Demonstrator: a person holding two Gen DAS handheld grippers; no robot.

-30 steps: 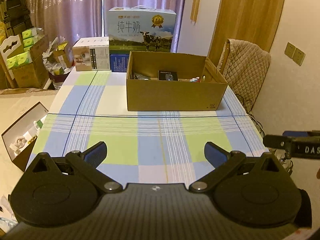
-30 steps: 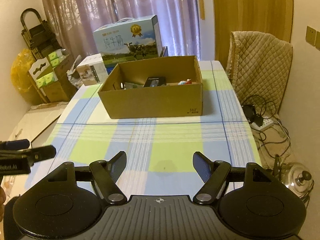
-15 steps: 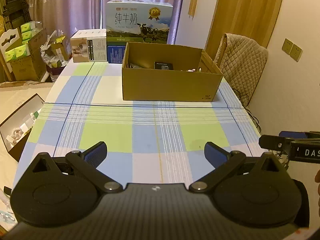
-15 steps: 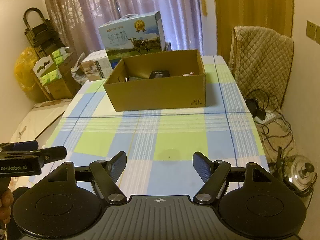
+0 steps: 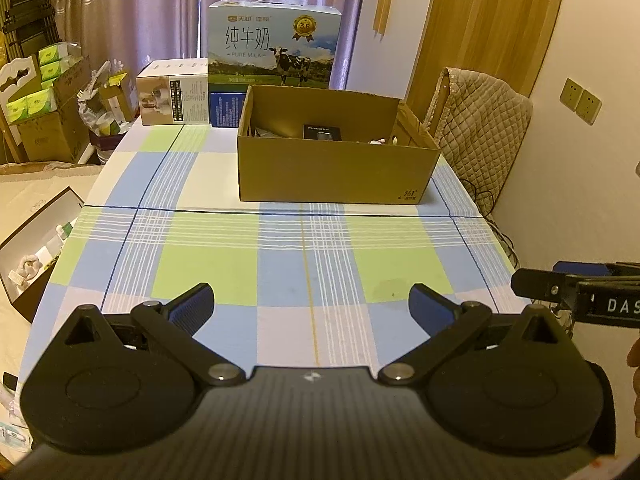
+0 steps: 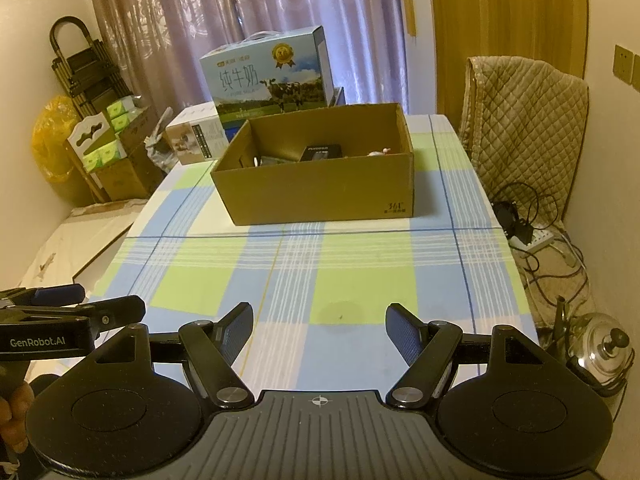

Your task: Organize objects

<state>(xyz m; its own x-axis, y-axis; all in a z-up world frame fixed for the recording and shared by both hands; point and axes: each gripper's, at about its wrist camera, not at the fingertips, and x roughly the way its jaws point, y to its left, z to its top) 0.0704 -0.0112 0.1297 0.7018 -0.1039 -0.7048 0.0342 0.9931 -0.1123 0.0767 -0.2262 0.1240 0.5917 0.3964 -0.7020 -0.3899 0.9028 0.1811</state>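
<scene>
An open brown cardboard box [image 5: 336, 176] [image 6: 320, 192] stands toward the far end of a table with a blue, green and white checked cloth [image 5: 304, 264] [image 6: 320, 272]. Inside it lie a small black box [image 5: 321, 132] [image 6: 320, 153] and some small items I cannot make out. My left gripper [image 5: 312, 304] hangs open over the near end of the table, holding nothing. My right gripper [image 6: 319, 322] is open too, also empty, at the near end. Each gripper shows at the edge of the other's view.
A blue milk carton case [image 5: 276, 46] [image 6: 272, 76] and a white product box [image 5: 174, 98] stand behind the cardboard box. A quilted chair [image 5: 480, 120] [image 6: 528, 128] is at the right; cables and a metal kettle [image 6: 604, 348] on the floor. Stacked cartons [image 5: 44, 112] at the left.
Both grippers have drawn back and risen a little from the cardboard box, so more of the table shows. Both stay open and empty.
</scene>
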